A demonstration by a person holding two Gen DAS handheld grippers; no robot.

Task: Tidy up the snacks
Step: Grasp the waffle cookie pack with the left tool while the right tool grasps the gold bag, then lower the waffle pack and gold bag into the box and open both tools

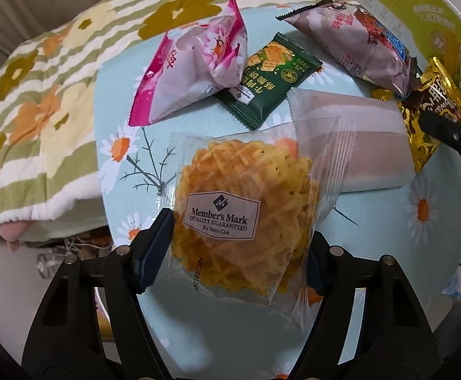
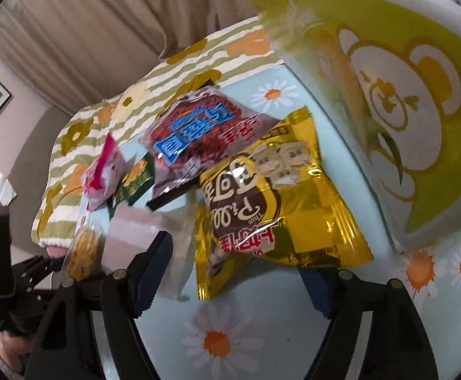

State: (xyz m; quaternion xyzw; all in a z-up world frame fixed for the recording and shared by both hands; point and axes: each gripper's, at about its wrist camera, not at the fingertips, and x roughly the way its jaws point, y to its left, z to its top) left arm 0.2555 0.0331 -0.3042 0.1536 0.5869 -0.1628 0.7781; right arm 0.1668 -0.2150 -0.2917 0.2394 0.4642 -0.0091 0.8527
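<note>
Two grippers are closed on packets low in each frame: the left gripper [image 1: 240, 253] on a clear packet of golden lattice crisps [image 1: 246, 218], the right gripper [image 2: 233, 272] on a shiny gold foil snack bag [image 2: 281, 205], seemingly for sorting. Behind, a pink pouch [image 1: 195, 69] and a green cracker packet [image 1: 268, 79] lie loose on the daisy-print tablecloth [image 1: 388, 221].

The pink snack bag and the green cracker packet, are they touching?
Touching. In the left wrist view the pink snack bag lies with its lower corner overlapping the top edge of the green cracker packet, with no tablecloth showing between them.
</note>
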